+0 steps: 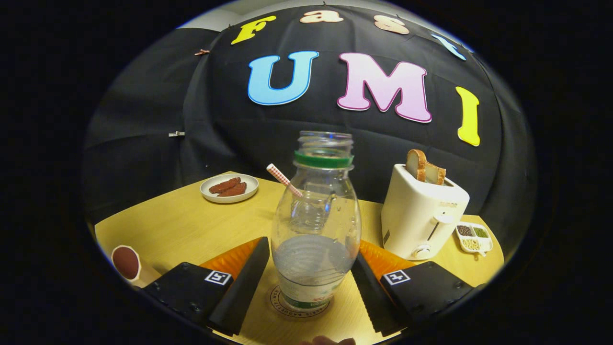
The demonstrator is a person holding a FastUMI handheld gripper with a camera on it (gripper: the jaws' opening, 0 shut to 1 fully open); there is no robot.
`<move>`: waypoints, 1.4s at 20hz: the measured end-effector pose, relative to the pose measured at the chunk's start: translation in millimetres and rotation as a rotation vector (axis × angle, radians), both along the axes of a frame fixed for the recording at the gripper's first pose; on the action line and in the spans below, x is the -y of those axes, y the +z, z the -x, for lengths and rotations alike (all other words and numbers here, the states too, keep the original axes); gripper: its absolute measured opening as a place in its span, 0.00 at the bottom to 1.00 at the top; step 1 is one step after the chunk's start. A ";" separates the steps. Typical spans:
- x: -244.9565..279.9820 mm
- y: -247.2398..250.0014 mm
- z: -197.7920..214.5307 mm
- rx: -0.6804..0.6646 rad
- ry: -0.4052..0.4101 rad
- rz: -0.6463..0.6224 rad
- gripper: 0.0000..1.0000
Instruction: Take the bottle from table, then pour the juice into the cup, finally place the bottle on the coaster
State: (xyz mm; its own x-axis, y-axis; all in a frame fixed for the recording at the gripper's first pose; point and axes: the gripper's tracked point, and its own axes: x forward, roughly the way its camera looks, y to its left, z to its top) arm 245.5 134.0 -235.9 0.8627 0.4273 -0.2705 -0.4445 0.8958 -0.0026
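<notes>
A clear plastic bottle (316,225) with a green neck ring and no cap stands upright on a round printed coaster (273,299) on the wooden table (182,225). A little liquid fills its lower part. My gripper (310,258) has one finger on each side of the bottle's lower body, and both fingers (239,292) look pressed against it. Right behind the bottle, seen partly through it, stands a clear glass cup (311,211) with a checked straw (284,180) leaning out to the left.
A white toaster (421,215) holding bread slices stands just right of the bottle, with a small divided dish of seeds (473,237) beyond it. A plate of brown food (229,188) sits at the table's far left. Beside my left finger is a white cup with dark contents (126,262).
</notes>
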 end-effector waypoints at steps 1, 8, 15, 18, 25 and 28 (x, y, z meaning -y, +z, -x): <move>3.3 1.3 2.7 -0.002 -0.004 0.004 0.98; 41.6 14.3 59.0 -0.048 -0.019 0.023 0.99; 108.7 127.7 129.6 0.126 -0.047 0.040 0.98; 134.7 189.1 164.0 0.174 -0.078 -0.007 0.98; 175.3 272.5 215.2 0.309 -0.181 -0.010 0.98; 174.0 285.6 228.5 0.323 -0.228 0.010 0.98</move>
State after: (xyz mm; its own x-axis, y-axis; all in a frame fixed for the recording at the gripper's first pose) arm 17.0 -40.0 49.7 0.9766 0.2132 0.0268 -0.2086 0.9707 -0.1191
